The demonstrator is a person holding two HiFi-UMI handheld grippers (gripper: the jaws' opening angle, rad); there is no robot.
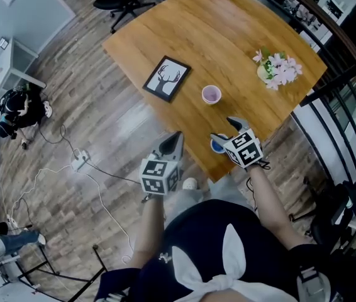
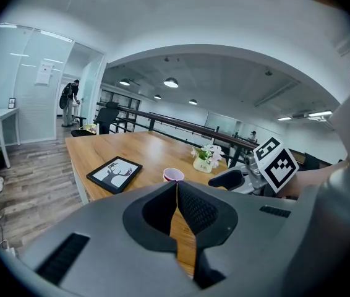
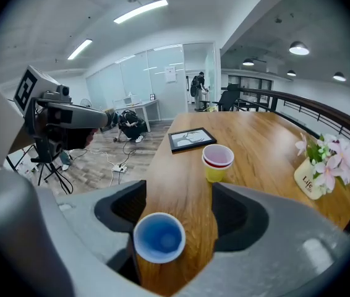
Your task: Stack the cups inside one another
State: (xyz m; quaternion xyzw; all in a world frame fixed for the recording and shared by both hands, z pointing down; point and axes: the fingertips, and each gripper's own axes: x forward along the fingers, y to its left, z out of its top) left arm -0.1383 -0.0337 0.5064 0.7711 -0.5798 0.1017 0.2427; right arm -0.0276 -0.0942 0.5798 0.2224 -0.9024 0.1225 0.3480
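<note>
On table (image 3: 181,159), upright white-rimmed blue cup (image 3: 158,237)

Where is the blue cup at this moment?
In the right gripper view, the blue cup stands on the table between the open jaws of the right hand-held gripper, nearer than the yellow cup.

I wear dark navy clothing (image 1: 194,228) with a white knotted bow (image 1: 228,257) at the front. Beyond the bow, my left gripper (image 1: 177,136) and right gripper (image 1: 226,131) are grey shells with black textured pads (image 2: 198,209). Each carries a white cube (image 1: 160,175) printed with black square markers.
</note>
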